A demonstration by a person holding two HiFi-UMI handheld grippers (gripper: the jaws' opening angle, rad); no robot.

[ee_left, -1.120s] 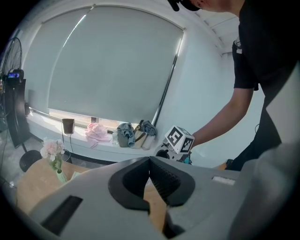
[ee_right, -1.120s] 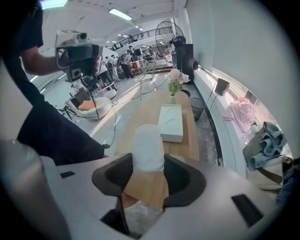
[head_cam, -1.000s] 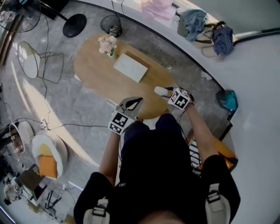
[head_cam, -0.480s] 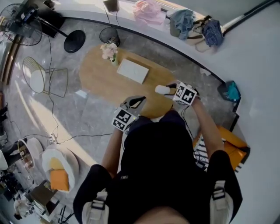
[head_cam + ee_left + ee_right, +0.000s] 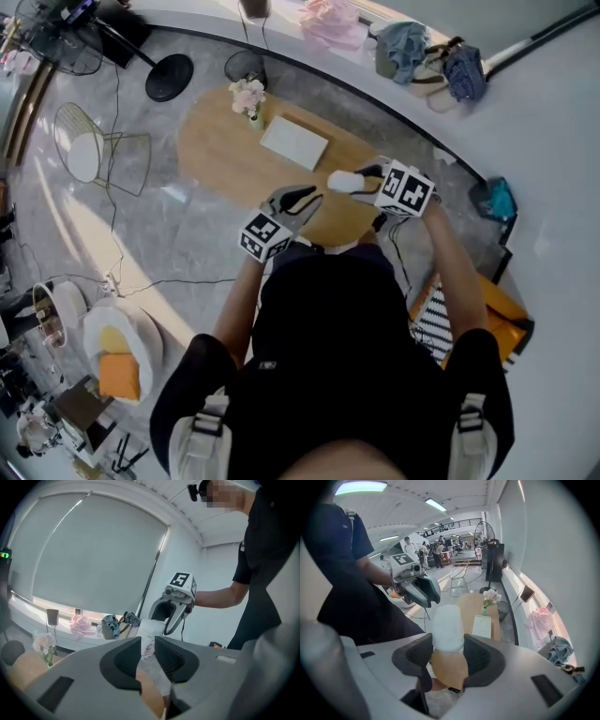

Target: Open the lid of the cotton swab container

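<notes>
The cotton swab container (image 5: 447, 625) is a white, frosted cylinder. My right gripper (image 5: 448, 646) is shut on its lower part and holds it up above the near edge of the wooden table (image 5: 225, 155). In the head view the container (image 5: 343, 181) sticks out to the left of the right gripper (image 5: 364, 178). My left gripper (image 5: 305, 198) hangs a short way to its left, apart from it. Its jaws have just been opening and stand a little apart with nothing between the pads. In the left gripper view the container (image 5: 151, 629) shows beyond the gap of the left gripper (image 5: 149, 649).
On the oval table stand a small vase of pale flowers (image 5: 248, 97) and a flat white box (image 5: 294, 142). A wire chair (image 5: 89, 155), a fan base (image 5: 170, 77) and a wire bin (image 5: 245, 66) stand around it. Clothes (image 5: 412, 47) lie on the window sill.
The right gripper has risen with the container. The left gripper has come up and slightly nearer to it. The head camera has shifted a little.
</notes>
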